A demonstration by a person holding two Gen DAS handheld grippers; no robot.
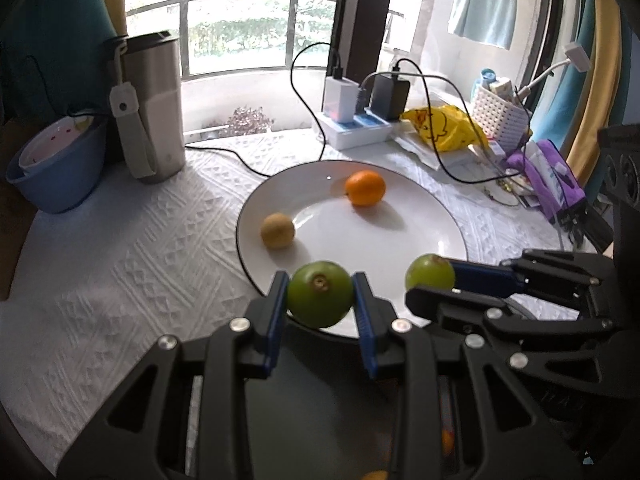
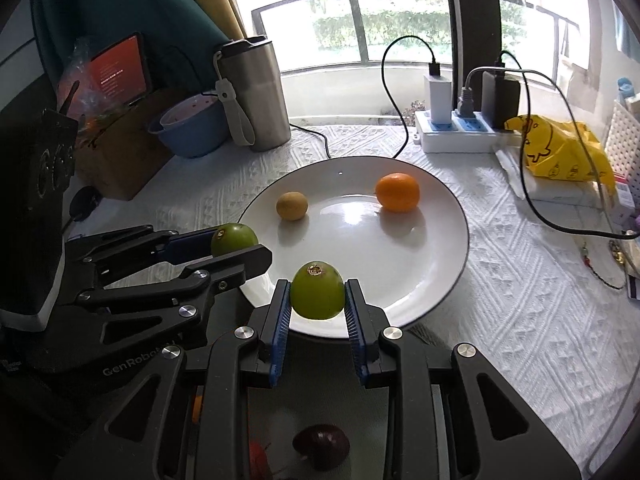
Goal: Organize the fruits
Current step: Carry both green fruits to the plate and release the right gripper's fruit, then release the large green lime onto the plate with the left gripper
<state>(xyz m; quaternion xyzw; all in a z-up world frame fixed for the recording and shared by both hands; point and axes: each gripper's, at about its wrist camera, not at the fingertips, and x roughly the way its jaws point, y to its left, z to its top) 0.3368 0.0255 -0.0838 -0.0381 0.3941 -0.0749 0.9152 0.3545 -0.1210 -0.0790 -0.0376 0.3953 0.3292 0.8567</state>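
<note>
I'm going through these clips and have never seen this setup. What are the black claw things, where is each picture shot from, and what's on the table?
The claws are handheld two-finger grippers, one in each of a person's hands. Each carries a wide-angle camera looking forward along its fingers.

In the left wrist view, the left gripper is closed on a green fruit; the right gripper enters from the side.

In the right wrist view, the right gripper grips a second green fruit.

Both hover over the near rim of a white plate on a white textured cloth. On the plate lie an orange and a small yellow-brown fruit. Behind stand a steel tumbler, a blue bowl, a power strip and a yellow bag.
</note>
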